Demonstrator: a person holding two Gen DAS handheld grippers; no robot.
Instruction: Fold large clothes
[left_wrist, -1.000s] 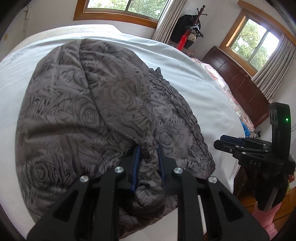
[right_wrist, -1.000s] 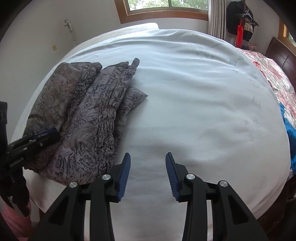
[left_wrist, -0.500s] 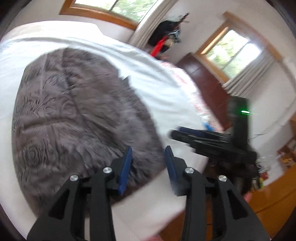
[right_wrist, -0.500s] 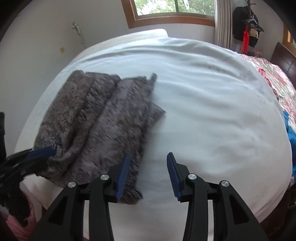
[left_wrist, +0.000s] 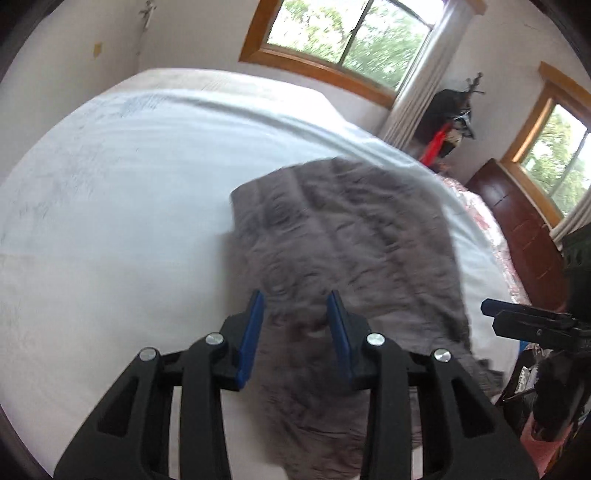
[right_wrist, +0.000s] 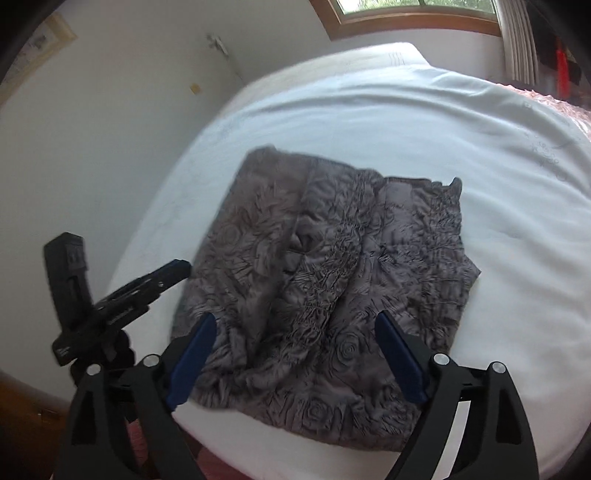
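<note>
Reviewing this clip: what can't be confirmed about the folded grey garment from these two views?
- Grey garment, left wrist view: motion blur wipes out its pattern; the left gripper covers its near edge.
- Right wrist view: right gripper hides the near corners.
- Layers underneath: hidden in both views.

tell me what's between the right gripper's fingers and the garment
Nothing: in the right wrist view the right gripper is open above the grey garment on the bed, with no other object in between.
</note>
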